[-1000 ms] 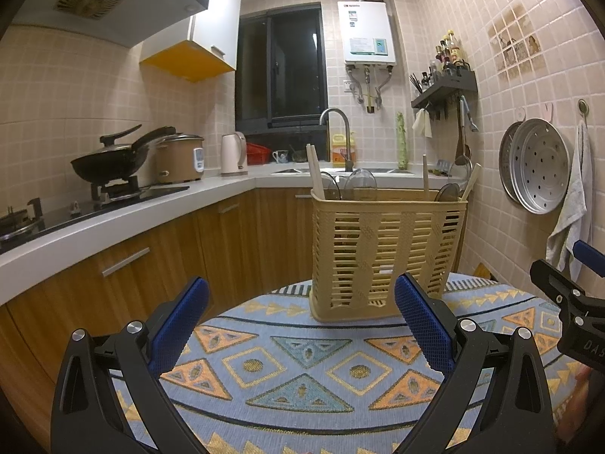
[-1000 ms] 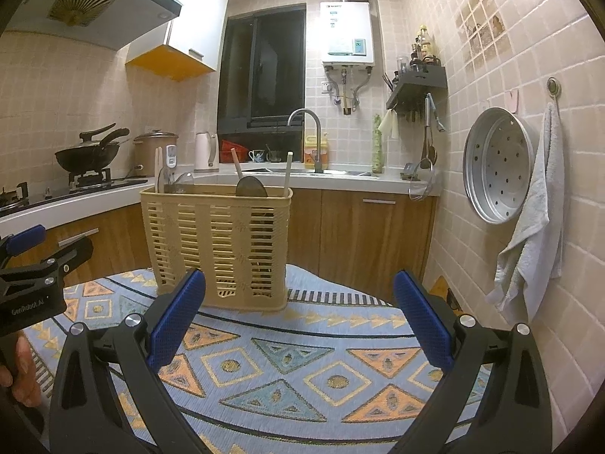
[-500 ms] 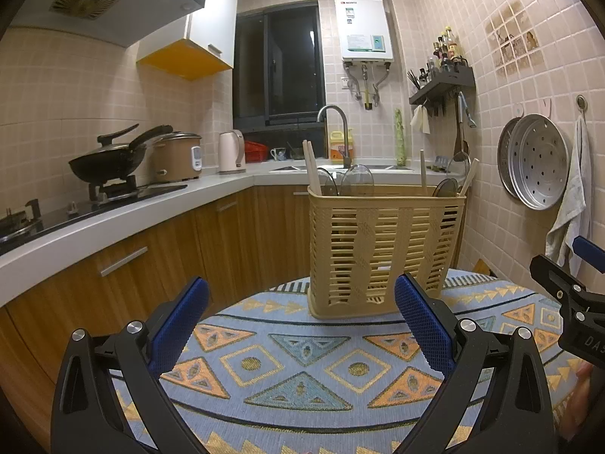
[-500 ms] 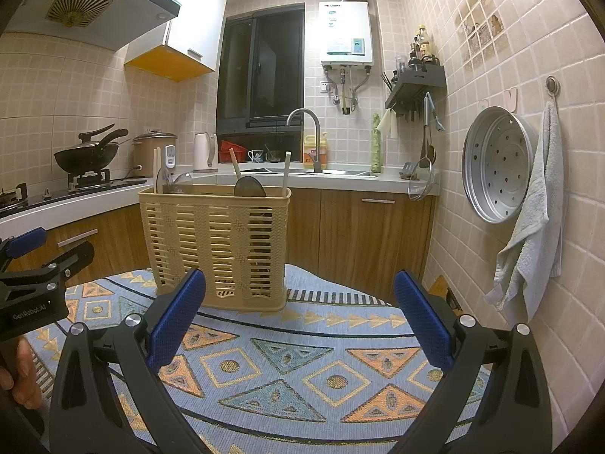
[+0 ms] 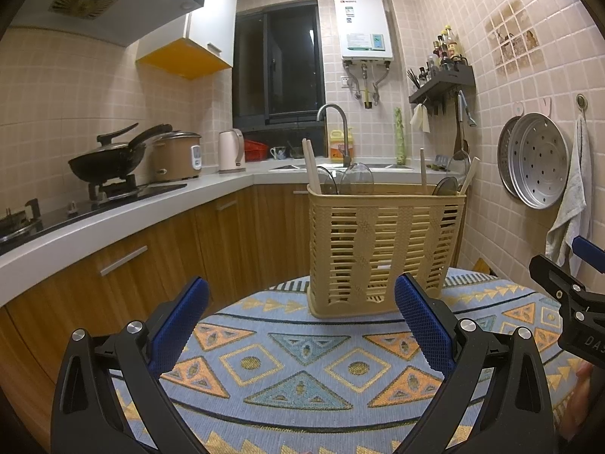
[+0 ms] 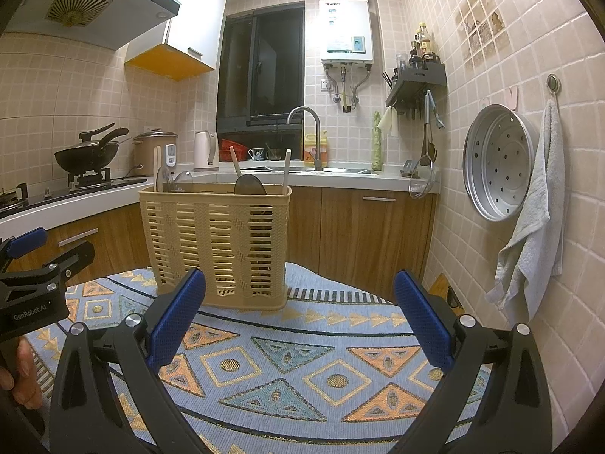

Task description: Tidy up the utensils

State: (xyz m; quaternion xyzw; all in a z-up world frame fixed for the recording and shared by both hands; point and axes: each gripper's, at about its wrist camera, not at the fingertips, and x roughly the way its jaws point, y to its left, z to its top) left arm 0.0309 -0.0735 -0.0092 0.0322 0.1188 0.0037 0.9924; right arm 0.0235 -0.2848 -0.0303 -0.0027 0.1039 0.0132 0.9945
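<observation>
A beige slotted utensil basket [image 5: 383, 249] stands upright at the far edge of a round table with a patterned blue cloth [image 5: 302, 370]. It also shows in the right wrist view [image 6: 217, 244]. Wooden handles and dark ladle or spatula heads [image 5: 355, 179] stick out of its top. My left gripper [image 5: 302, 321] is open and empty, in front of the basket and short of it. My right gripper [image 6: 298, 319] is open and empty, to the right of the basket. Each gripper shows at the edge of the other's view.
Behind the table runs an L-shaped counter [image 5: 113, 219] with a wok, a rice cooker, a kettle and a sink tap [image 5: 334, 128]. On the right tiled wall hang a steamer tray [image 6: 499, 162] and a towel [image 6: 537, 227].
Both views have lifted and drawn back slightly, so the basket sits a little lower and farther. Both grippers stay open and empty.
</observation>
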